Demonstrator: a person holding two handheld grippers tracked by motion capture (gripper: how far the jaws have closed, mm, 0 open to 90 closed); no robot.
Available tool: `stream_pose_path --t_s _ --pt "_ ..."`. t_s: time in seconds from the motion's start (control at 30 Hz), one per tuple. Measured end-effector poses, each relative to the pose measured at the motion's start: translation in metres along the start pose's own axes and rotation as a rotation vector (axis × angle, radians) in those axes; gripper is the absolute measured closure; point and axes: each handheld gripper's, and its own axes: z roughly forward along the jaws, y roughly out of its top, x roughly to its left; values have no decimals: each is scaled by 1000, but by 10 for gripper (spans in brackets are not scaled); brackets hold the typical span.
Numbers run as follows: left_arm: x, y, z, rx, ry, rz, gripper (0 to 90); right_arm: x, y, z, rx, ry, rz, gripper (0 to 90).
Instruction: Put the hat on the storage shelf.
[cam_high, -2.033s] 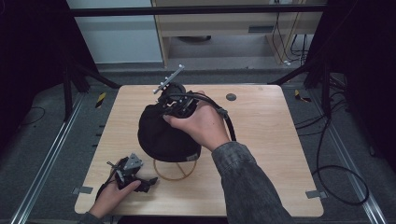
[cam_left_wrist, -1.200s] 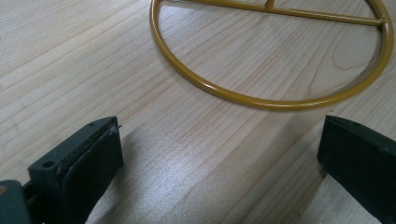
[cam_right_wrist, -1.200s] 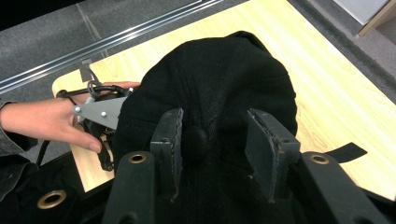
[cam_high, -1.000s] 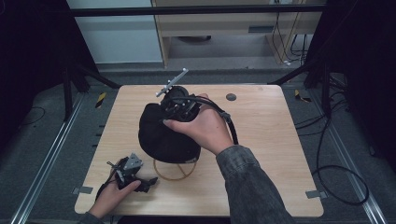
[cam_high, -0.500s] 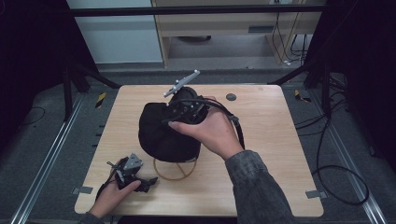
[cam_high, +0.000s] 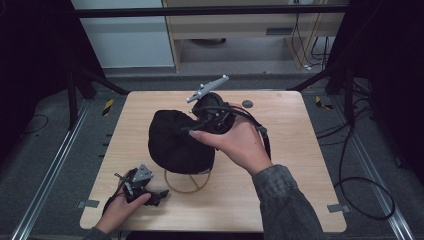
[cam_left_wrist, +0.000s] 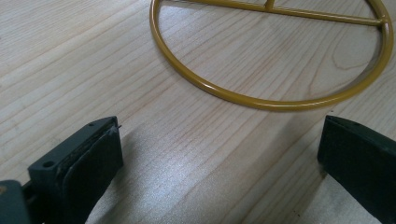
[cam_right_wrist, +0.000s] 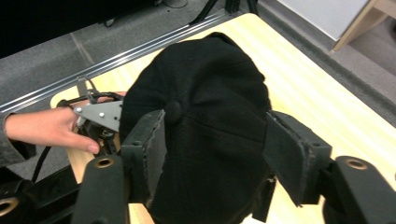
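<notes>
Light wooden table (cam_high: 300, 165), few things on its top

A yellow wire ring stand (cam_high: 188, 181) sits on the wood near centre, carrying a black cap (cam_high: 175, 142); a small dark round disc (cam_high: 247, 104) lies toward one o'clock; the left gripper (cam_high: 142, 190) rests at seven o'clock.

The table (cam_left_wrist: 140, 154) was light wood with a fine, even grain and a smooth, faintly satin finish. The ring base (cam_left_wrist: 261, 100) lying on it was metal rod, coated in glossy mustard-yellow paint. The cap (cam_right_wrist: 210, 107) was matt black woven cloth (stitched panel seams, cloth-covered top button). The left gripper (cam_left_wrist: 219, 158) carried matt black plastic jaws faced with dull, rubbery pads; the right gripper (cam_right_wrist: 215, 154) matched, with brass-coloured metal inserts.
</notes>
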Motion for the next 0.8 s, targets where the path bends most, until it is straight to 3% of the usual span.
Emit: stream_pose_path --t_s 0.27,0.53,0.8 --pt "0 0 0 0 0 0 0 -10 -11 -15 -50 -55 41 250" --pt "0 0 0 0 1 1 0 -21 -28 -24 -57 -97 74 128" --pt "0 0 0 0 1 0 0 -30 -44 -29 -60 -121 81 94"
